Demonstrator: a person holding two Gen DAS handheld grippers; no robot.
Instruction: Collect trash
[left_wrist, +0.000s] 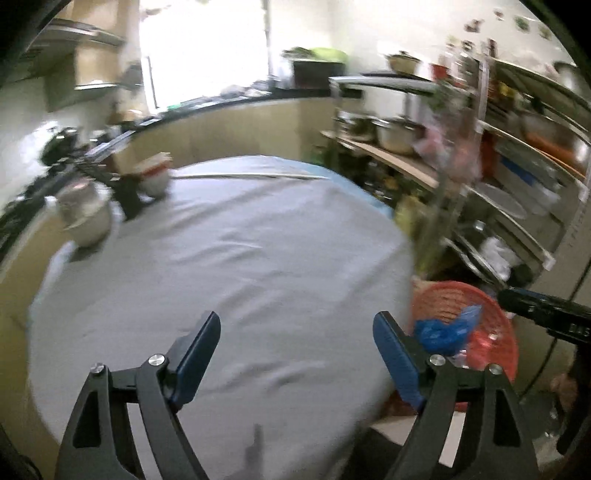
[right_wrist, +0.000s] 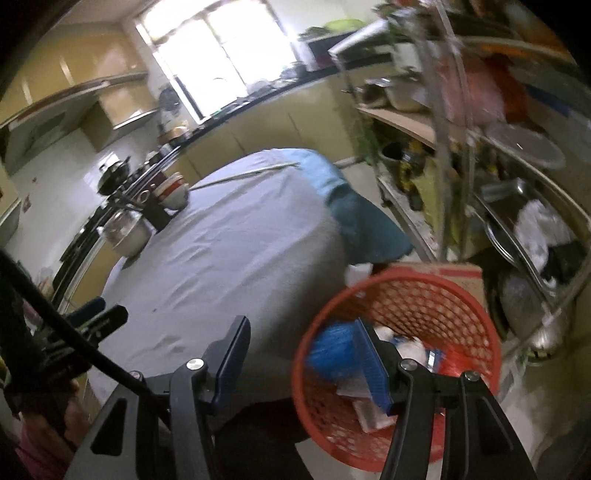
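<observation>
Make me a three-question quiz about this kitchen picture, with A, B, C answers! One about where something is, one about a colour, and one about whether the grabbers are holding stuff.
1. Where does the basket stand?
A. on the table
B. on the floor beside the table
C. on the metal shelf

2. What colour is the basket?
A. red
B. green
C. white

3. What is between the fingers of the left gripper?
A. a bowl
B. a blue bag
C. nothing

Answers:
1 B: in the right wrist view the basket sits low, next to the edge of the cloth-covered table.
2 A: its mesh wall is red, with a blue bag and white scraps inside.
3 C: the jaws stand wide apart with only tablecloth showing behind the gap; the right gripper is empty too.
</observation>
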